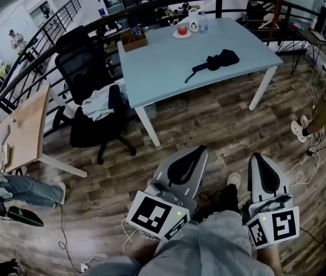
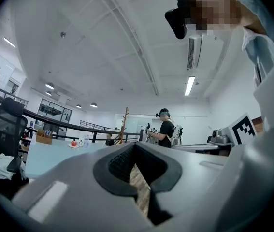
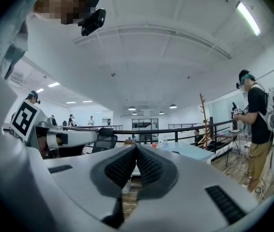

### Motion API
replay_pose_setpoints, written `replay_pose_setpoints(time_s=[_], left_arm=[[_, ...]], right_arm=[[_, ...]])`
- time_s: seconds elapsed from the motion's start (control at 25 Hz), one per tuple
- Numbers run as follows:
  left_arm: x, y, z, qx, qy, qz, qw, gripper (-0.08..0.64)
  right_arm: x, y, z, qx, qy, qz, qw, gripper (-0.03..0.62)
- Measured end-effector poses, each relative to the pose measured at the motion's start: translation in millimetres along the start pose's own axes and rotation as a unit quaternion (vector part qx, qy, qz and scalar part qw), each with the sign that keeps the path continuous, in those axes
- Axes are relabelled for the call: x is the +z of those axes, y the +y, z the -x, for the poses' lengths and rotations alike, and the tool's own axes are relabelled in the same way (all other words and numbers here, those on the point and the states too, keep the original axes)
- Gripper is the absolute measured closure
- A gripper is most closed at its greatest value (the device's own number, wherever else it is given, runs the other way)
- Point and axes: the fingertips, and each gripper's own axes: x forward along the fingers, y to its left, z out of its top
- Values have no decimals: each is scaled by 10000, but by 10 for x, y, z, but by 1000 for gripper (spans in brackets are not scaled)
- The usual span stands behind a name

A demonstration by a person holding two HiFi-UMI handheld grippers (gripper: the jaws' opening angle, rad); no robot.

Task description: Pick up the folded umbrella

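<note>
The folded umbrella point(image 1: 215, 62) lies slanted on the desk point(image 1: 163, 68), upper centre, well apart from both closed, empty jaws; the left gripper point(image 1: 202, 149) seems nearer.

We read this as an open-plan office or lab: pale blue worktop point(image 1: 168, 68), black swivel chair point(image 1: 82, 68), black railing point(image 3: 166, 129), wood-plank floor point(image 1: 208, 131), strip ceiling light point(image 2: 190, 85), and another person point(image 2: 166, 132) wearing a head-mounted rig.
</note>
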Motion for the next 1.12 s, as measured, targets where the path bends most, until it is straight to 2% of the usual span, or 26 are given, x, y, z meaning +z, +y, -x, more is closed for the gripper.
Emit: replay_pose_setpoints(time_s=[0.48,0.88,1.12], left_arm=[[55,67,-25,223,-123,-37,9997,555],[-30,117,-345,250,-64,-15,9997,555],[-43,211,-668,370,-22,-22,9993,555]], right_arm=[[22,-11,-99,255,-11,43,9997,594],[-19,-237,-326,348,-30,-37,9994,594],[-55,-479,-623,552,58,-60,9984,594]])
